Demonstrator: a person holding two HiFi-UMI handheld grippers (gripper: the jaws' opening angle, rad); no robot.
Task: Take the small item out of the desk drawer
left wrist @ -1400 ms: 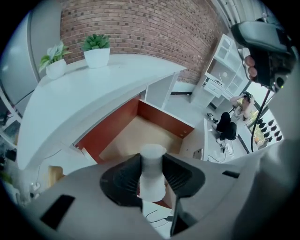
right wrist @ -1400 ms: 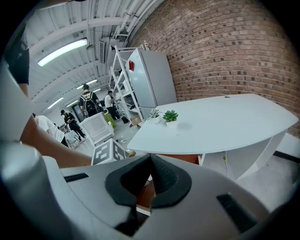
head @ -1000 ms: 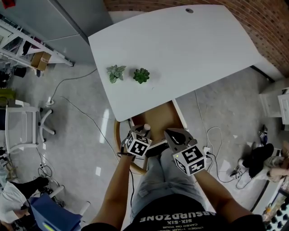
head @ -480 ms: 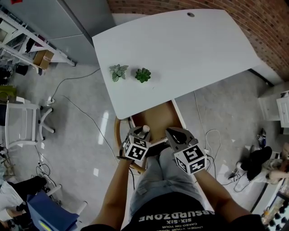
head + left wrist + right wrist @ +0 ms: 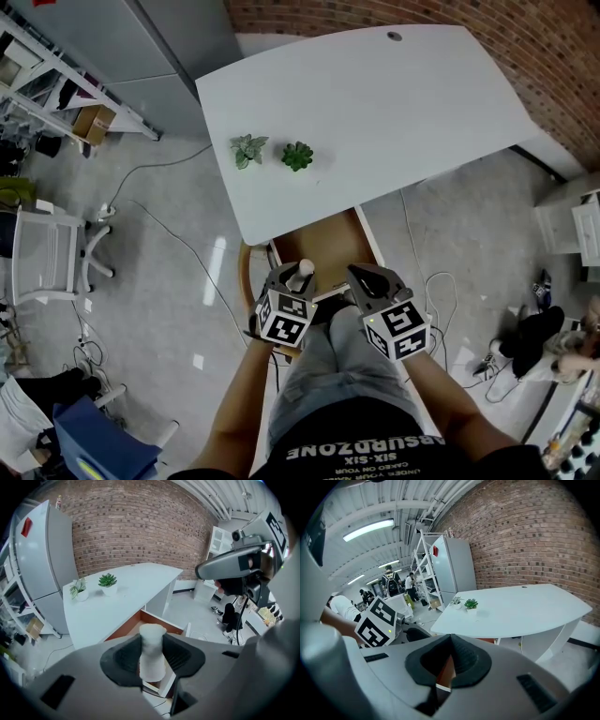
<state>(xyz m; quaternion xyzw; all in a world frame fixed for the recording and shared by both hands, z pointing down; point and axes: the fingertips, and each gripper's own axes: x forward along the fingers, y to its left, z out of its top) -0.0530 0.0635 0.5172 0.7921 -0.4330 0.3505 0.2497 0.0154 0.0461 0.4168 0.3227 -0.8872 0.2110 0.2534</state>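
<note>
Left tool: jaws part-way apart, both dark pads pressed on a small white cylindrical item, which stands upright between them with its top poking above the pads.

Head view: left tool and the item sit over the near left corner of the open wooden drawer, which is pulled out from under the front edge of the white desk. Height above the drawer floor cannot be judged.

Right tool: jaw tips pressed together, nothing gripped, only drawer wood showing in the gap below the tips. In the head view it hovers just right of the left tool, at the drawer's near end.

On the desk, left part: pale grey-green potted plant and dark green potted plant, side by side, well apart from both tools.
</note>
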